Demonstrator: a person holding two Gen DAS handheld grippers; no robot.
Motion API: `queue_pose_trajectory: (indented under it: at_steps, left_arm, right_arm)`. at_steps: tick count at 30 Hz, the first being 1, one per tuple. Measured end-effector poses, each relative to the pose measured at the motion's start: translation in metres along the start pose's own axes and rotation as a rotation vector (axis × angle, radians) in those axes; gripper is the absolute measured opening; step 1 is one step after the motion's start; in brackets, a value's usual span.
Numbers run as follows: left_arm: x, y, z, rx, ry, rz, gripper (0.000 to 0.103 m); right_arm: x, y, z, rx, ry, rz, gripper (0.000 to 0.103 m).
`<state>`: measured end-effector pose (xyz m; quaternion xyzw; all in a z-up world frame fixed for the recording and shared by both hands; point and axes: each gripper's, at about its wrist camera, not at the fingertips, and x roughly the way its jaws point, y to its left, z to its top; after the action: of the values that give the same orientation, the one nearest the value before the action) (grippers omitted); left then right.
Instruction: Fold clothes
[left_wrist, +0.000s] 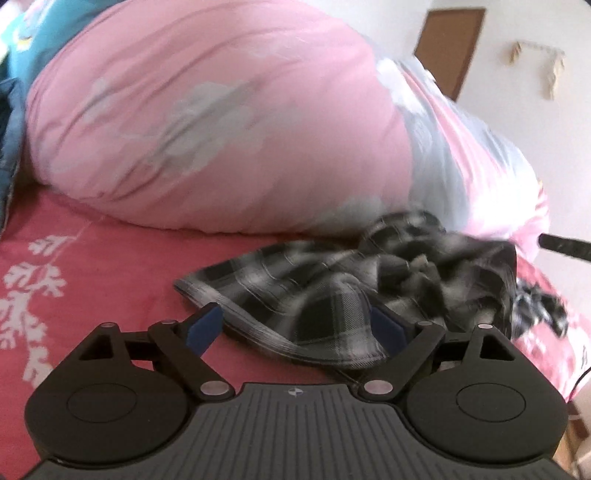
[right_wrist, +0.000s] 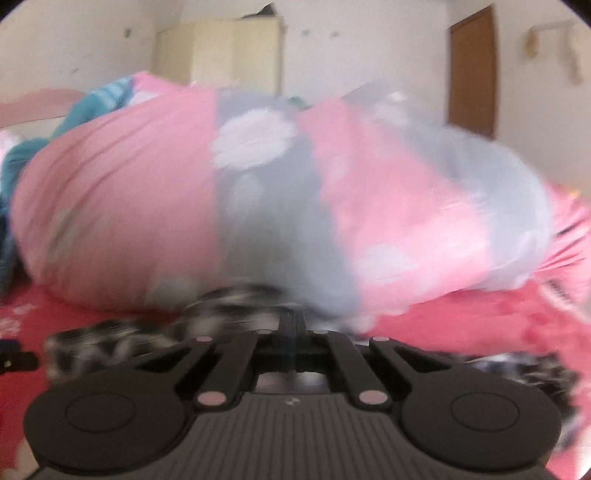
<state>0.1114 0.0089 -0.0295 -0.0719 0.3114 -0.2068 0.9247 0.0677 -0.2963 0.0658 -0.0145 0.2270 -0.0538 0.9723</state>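
The plaid shirt lies crumpled before the duvet: soft, light, limp. Left gripper spread around its hem; right gripper pressed together, whether pinching cloth is unclear. Grip hem corners.

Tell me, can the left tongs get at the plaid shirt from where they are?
Probably yes: the left tongs stand open with the plaid shirt hem already between them, nothing in the way.

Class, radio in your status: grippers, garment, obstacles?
Left gripper open over plaid shirt. Right gripper shut; blurred, grip unclear. Shirt crumpled, unfolded. Pink duvet bulks close behind.
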Motion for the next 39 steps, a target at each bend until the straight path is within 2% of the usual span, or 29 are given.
queue_pose_trajectory:
  at_steps: [3, 6, 9, 10, 12, 13, 15, 16, 17, 18, 20, 22, 26, 29, 33, 34, 36, 37, 38, 39]
  left_arm:
    - [0.005, -0.007, -0.002, 0.025, 0.019, 0.012, 0.088]
    - [0.010, -0.012, -0.003, 0.032, 0.046, 0.019, 0.088]
    - [0.019, -0.016, -0.003, 0.036, 0.102, -0.002, 0.089]
    - [0.023, -0.018, -0.004, 0.036, 0.124, -0.013, 0.089]
    - [0.028, -0.022, -0.005, 0.042, 0.156, -0.017, 0.089]
    - [0.030, -0.024, -0.005, 0.049, 0.165, -0.007, 0.089]
    - [0.029, -0.024, -0.007, 0.061, 0.155, 0.005, 0.089]
    - [0.026, -0.022, -0.007, 0.054, 0.148, -0.001, 0.089]
    - [0.023, -0.019, -0.007, 0.046, 0.142, -0.006, 0.089]
    - [0.018, -0.014, -0.007, 0.037, 0.133, -0.009, 0.089]
    - [0.007, -0.004, -0.008, 0.028, 0.121, 0.001, 0.089]
    - [-0.004, 0.010, -0.011, 0.018, 0.111, 0.025, 0.089]
    - [-0.022, 0.043, -0.017, -0.033, 0.102, 0.087, 0.089]
    - [-0.033, 0.071, -0.022, -0.097, 0.093, 0.121, 0.089]
    - [-0.045, 0.096, -0.026, -0.215, 0.047, 0.086, 0.089]
    - [-0.046, 0.099, -0.024, -0.233, 0.036, 0.078, 0.089]
    - [-0.049, 0.101, -0.018, -0.244, 0.008, 0.067, 0.089]
    - [-0.047, 0.098, -0.014, -0.242, 0.000, 0.058, 0.089]
    - [-0.044, 0.095, -0.009, -0.240, -0.008, 0.049, 0.089]
    - [-0.045, 0.094, -0.007, -0.237, -0.014, 0.037, 0.089]
  right_arm:
    - [-0.004, -0.036, -0.014, 0.078, 0.026, -0.023, 0.000]
    - [-0.005, -0.060, -0.031, 0.188, 0.067, 0.047, 0.000]
    - [-0.008, -0.052, -0.037, 0.184, 0.066, 0.137, 0.003]
    - [-0.010, -0.045, -0.037, 0.171, 0.059, 0.169, 0.009]
    - [-0.012, -0.025, -0.032, 0.147, 0.035, 0.243, 0.031]
    - [-0.012, -0.015, -0.028, 0.138, 0.027, 0.290, 0.048]
    - [-0.011, 0.004, -0.019, 0.123, 0.014, 0.391, 0.057]
    - [-0.011, 0.013, -0.015, 0.116, 0.007, 0.441, 0.066]
    - [-0.008, 0.025, -0.010, 0.103, 0.013, 0.489, 0.073]
    - [-0.003, 0.037, -0.005, 0.089, 0.022, 0.537, 0.076]
    - [0.013, 0.063, 0.004, 0.041, 0.056, 0.593, 0.090]
    - [0.039, 0.092, 0.008, -0.030, 0.112, 0.606, 0.097]
    - [0.084, 0.149, 0.008, -0.162, 0.241, 0.627, 0.099]
    - [0.102, 0.183, -0.008, -0.285, 0.314, 0.650, 0.101]
    - [0.113, 0.214, -0.040, -0.408, 0.423, 0.658, 0.100]
    - [0.111, 0.218, -0.047, -0.412, 0.441, 0.657, 0.092]
    - [0.095, 0.217, -0.053, -0.431, 0.404, 0.649, 0.081]
    - [0.086, 0.214, -0.054, -0.421, 0.394, 0.645, 0.059]
    - [0.079, 0.206, -0.054, -0.389, 0.393, 0.636, 0.033]
    - [0.072, 0.198, -0.054, -0.352, 0.394, 0.625, 0.025]
